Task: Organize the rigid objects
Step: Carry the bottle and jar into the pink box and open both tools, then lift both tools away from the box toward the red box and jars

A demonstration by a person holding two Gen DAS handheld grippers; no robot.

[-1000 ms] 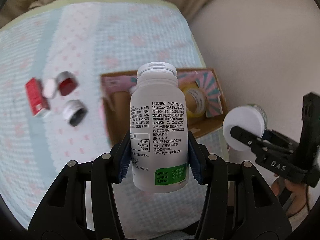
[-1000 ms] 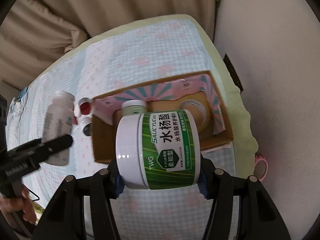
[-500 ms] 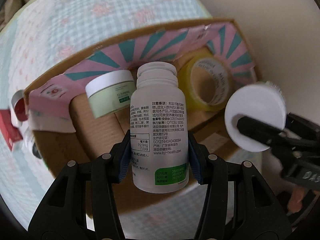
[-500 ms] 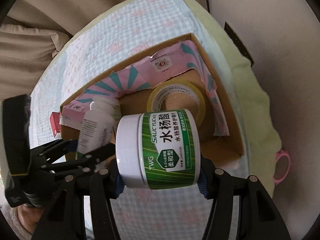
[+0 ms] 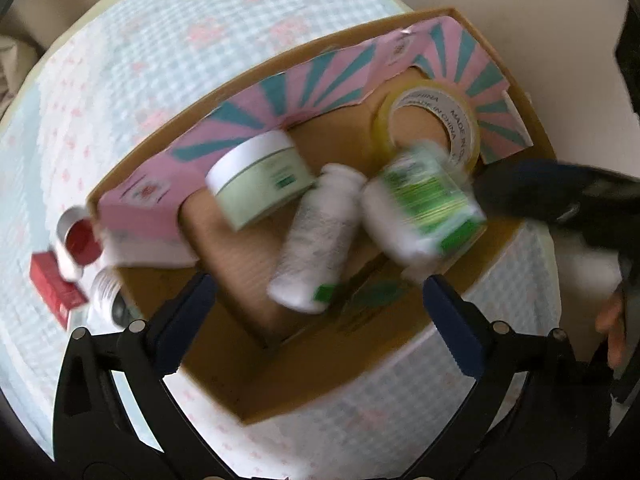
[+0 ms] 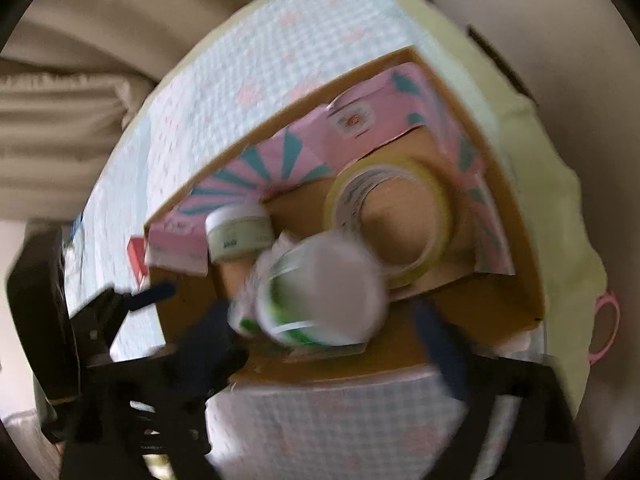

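Saw both grippers over the cardboard box point(image 5: 360, 360), pointing down into it. Left gripper point(image 5: 320, 304): jaws wide open, just opened, nothing pressed btw the blue pads. White pill bottle point(image 5: 316, 236) was free, lying tilted inside box, cap toward the far wall, blurred. Right gripper point(image 6: 328, 344): jaws also wide open, just opened, pads not touching anything. Green-label jar point(image 6: 320, 292) was loose in box, blurred, just beside the bottle and touching or almost touching the yellow tape roll point(image 6: 392, 216); cannot tell which. Pale green cream jar point(image 5: 260, 180) sat near far-left corner, next to the pink and teal flap point(image 5: 280, 96). Outside box, on the checked cloth point(image 5: 160, 60), at left: red-filled open jar point(image 5: 78, 236), red small box point(image 5: 52, 284), one more round container point(image 5: 108, 296), half hidden. In left view, right gripper dark and blurred at right edge w/ a hand point(image 5: 616, 328) behind.
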